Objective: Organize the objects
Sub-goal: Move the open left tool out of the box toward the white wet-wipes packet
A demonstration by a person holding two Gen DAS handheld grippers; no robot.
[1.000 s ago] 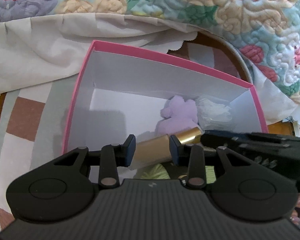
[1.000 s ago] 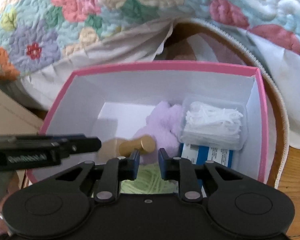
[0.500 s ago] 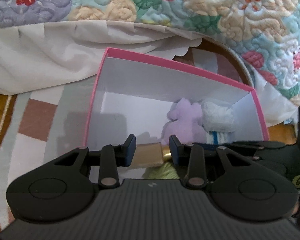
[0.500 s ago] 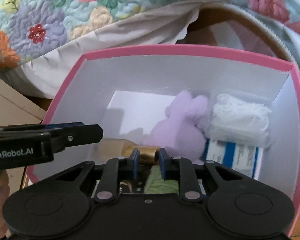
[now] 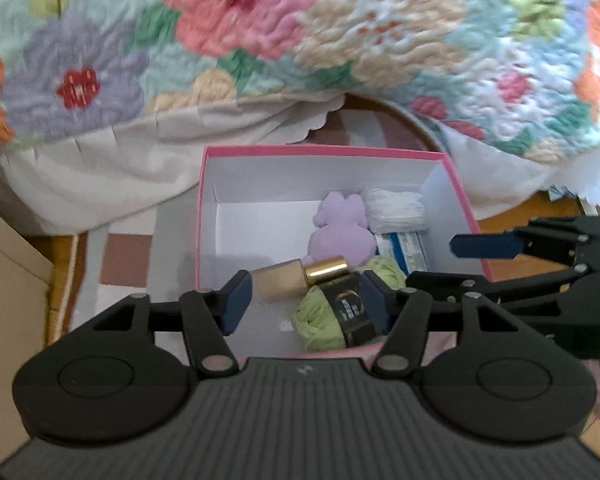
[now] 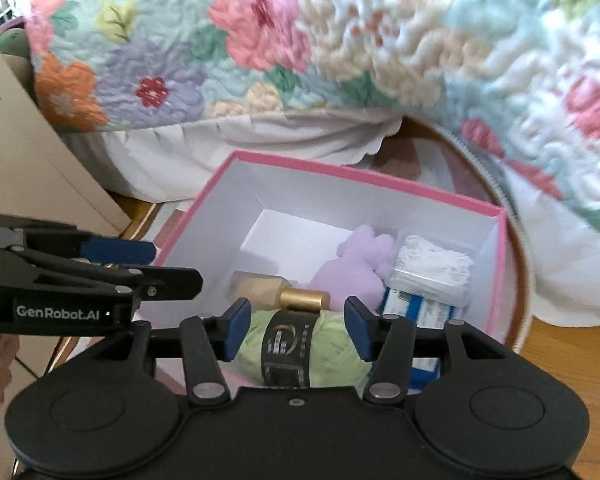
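You are in a home bedroom: beyond your jaws hangs a floral quilted bedspread [image 5: 340, 28] over a white scalloped bed skirt [image 6: 260, 136], above a checked floor rug [image 5: 120, 256].

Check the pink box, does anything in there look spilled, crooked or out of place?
Nothing spilled. The gold bottle lies on its side in the box, its cap against the green yarn, which also lies flat. The purple plush and white packet sit packed at the far right. Both claws are open and hold nothing.
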